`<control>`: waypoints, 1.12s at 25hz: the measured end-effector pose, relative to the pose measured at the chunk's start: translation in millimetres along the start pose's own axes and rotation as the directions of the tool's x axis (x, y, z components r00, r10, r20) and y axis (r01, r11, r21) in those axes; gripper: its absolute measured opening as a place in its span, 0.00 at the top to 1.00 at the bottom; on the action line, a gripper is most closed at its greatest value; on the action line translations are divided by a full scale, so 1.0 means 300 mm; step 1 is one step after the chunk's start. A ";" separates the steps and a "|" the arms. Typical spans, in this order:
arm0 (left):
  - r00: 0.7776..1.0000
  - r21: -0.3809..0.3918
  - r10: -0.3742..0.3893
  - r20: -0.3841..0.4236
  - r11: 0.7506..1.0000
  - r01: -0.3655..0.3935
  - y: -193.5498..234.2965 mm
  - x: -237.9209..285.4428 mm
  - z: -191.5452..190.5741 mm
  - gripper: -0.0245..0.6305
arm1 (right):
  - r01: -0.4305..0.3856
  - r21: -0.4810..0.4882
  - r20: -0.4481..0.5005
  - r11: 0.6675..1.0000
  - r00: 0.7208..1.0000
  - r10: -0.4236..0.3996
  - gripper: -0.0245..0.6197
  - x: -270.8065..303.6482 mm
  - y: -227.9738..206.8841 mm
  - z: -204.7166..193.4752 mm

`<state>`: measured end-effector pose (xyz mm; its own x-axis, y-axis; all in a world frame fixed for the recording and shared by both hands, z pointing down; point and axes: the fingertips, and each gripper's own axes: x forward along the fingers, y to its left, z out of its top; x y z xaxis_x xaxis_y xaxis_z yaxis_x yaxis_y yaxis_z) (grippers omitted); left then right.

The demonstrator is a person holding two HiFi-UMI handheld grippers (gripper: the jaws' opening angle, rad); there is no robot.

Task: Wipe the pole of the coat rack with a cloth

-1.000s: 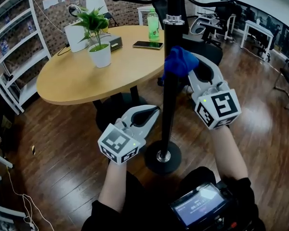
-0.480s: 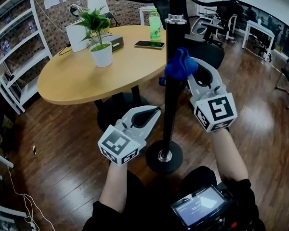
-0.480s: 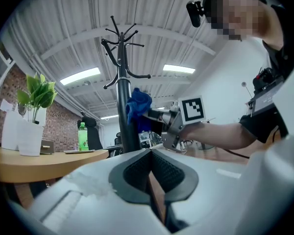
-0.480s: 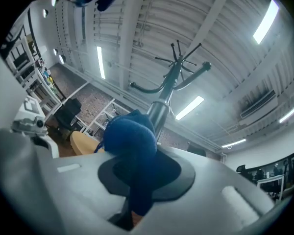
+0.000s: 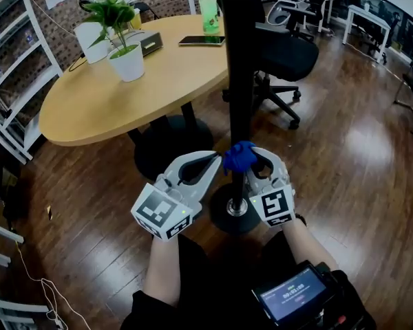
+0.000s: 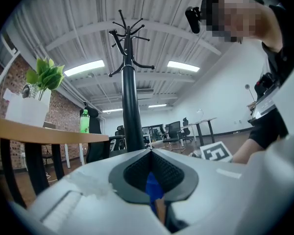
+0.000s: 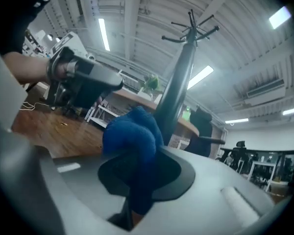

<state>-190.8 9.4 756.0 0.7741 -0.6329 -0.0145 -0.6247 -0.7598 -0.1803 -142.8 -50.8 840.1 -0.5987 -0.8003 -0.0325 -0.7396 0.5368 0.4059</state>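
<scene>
Mid-wipe: the right hand-held gripper (image 5: 256,162) pinches the cloth (image 5: 239,157) low on the pole (image 5: 239,81); next, slide it up. The left hand-held gripper (image 5: 213,159) looks closed and empty.

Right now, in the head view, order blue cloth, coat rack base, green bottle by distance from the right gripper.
1. blue cloth, in jaws of the right gripper
2. coat rack base, just below, left
3. green bottle, far back, left

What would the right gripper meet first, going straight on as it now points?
Probably the pole, just beyond the blue cloth held in the right gripper; depth is unclear.
</scene>
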 end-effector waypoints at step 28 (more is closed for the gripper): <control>0.999 -0.053 0.008 -0.037 0.999 -0.010 0.045 0.014 -0.108 0.96 | 0.032 0.051 -0.057 0.998 0.998 -0.030 0.90 0.007 -0.060 -0.096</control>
<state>-199.4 -8.4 785.3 0.7649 -0.6439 0.0203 -0.6367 -0.7604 -0.1280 -121.8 -69.7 859.0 -0.5581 -0.8298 0.0078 -0.7734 0.5235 0.3574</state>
